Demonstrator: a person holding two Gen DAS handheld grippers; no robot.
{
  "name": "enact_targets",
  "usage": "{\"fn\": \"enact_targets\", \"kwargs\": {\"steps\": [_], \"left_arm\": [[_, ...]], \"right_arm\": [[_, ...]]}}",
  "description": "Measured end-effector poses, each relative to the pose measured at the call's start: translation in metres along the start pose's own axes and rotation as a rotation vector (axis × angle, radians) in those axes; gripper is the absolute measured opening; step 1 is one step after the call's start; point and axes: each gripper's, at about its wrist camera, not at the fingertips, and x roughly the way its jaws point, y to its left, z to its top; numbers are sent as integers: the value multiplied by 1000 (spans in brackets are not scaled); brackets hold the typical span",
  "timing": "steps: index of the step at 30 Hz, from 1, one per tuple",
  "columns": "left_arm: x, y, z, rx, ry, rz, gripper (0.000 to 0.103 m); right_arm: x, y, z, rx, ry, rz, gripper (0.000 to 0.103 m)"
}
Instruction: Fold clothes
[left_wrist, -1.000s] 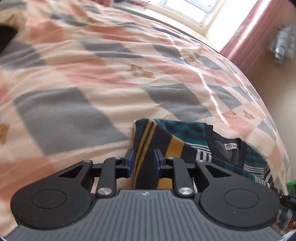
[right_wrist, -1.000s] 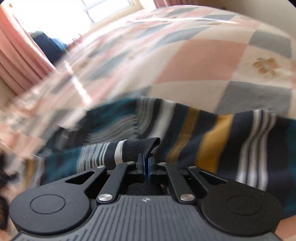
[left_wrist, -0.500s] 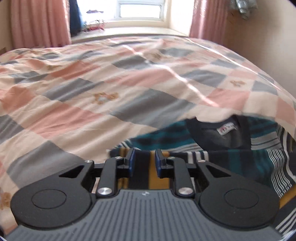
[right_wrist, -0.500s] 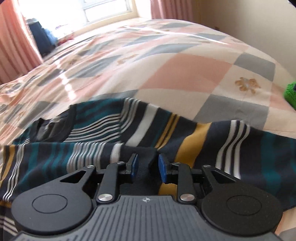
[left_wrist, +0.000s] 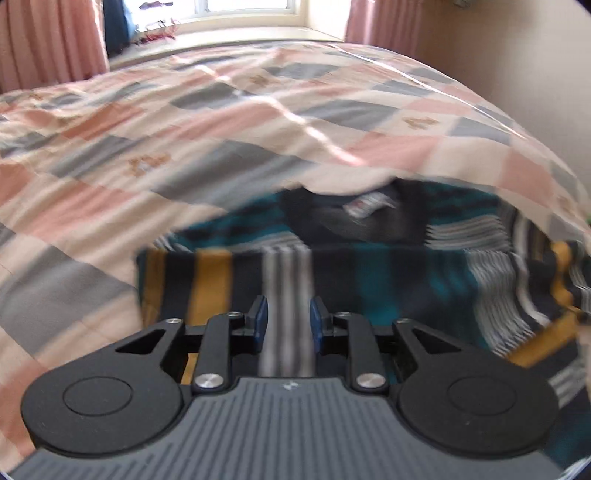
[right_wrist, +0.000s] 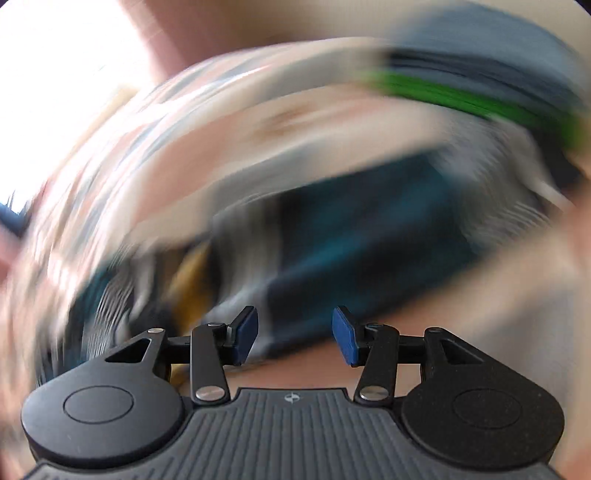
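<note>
The right gripper (right_wrist: 294, 334) has let go and now gapes wide over the bed, its view all blurred. The left gripper (left_wrist: 286, 319) has slid along the sweater (left_wrist: 369, 266), pads apart, squeezing nothing. The sweater lies on the near right of the quilt (left_wrist: 184, 147).

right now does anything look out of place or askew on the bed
Yes: a fold of the checked quilt laps over the striped sweater at its collar, hiding its top edge. The right-wrist view is too blurred to judge.

Checked bedspread (left_wrist: 229, 122) — pink curtains (left_wrist: 48, 40), window (left_wrist: 243, 4)
</note>
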Motion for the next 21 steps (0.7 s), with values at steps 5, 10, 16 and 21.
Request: {"fn": "enact_targets", "kwargs": {"steps": [5, 10, 16, 21], "left_arm": [[4, -29, -23, -61, 81, -42, 22], [12, -32, -26, -131, 121, -49, 25], [13, -23, -15, -179, 109, -52, 27], [25, -25, -9, -145, 94, -77, 33]], "right_arm": [[-23, -128, 37, 459, -188, -11, 53], [5, -179, 68, 587, -213, 17, 57], [28, -165, 90, 512, -199, -19, 54], [24, -153, 94, 415, -187, -82, 18]]}}
